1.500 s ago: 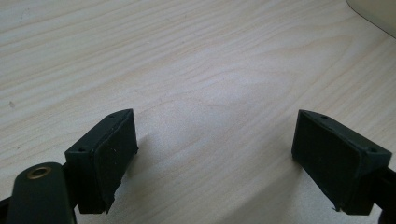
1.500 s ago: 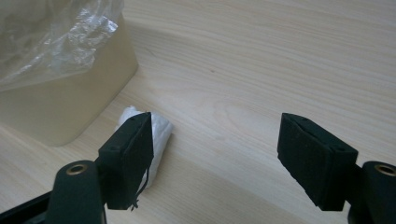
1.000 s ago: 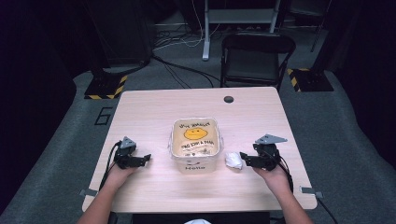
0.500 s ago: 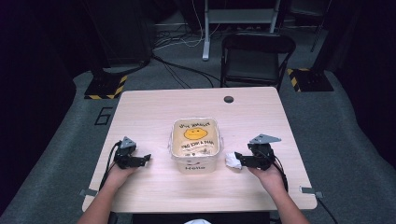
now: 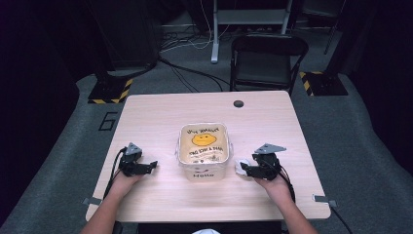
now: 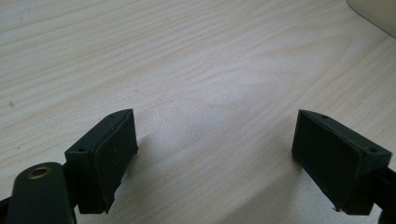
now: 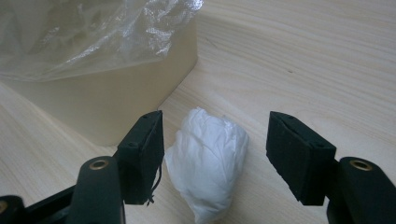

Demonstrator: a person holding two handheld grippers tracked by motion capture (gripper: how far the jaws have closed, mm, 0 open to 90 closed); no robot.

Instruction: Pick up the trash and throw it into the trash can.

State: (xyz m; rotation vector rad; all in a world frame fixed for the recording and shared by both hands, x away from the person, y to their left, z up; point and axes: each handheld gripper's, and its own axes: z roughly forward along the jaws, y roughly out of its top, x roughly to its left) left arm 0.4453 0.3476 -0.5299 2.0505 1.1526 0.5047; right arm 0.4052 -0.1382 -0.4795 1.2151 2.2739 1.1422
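Step in hand, as judged: grabbing the white crumpled wad (image 7: 208,158), likely to drop it into the bin (image 5: 203,151) lined with a clear plastic bag (image 7: 88,35). The wad lies on the table (image 5: 160,117), just beside the bin's right front corner, apart from its wall.

Right gripper (image 7: 215,154): jaws wide open, straddling the wad, one on each side, nothing gripped yet. The jaw nearer the bin looks close to the wad's edge; cannot tell if it touches.

Left gripper (image 6: 212,154): jaws wide open, empty, over bare table to the left of the bin, well apart from it.

To do it well: centre the jaws on the thick middle of the wad, not its thin tail; close gently, since the stuff is soft and will squash. Keep the jaw next to the bin off the bin's wall and bag so they don't get pinched. Lift straight up before moving over the bin's rim. The left gripper could steady the bin if it slides.

Writing: the bin's front reads "Hello". Inside, a yellow smiley face with lines of dark text above and below, too small to read. The floor left of the table bears a "6" (image 5: 108,121).
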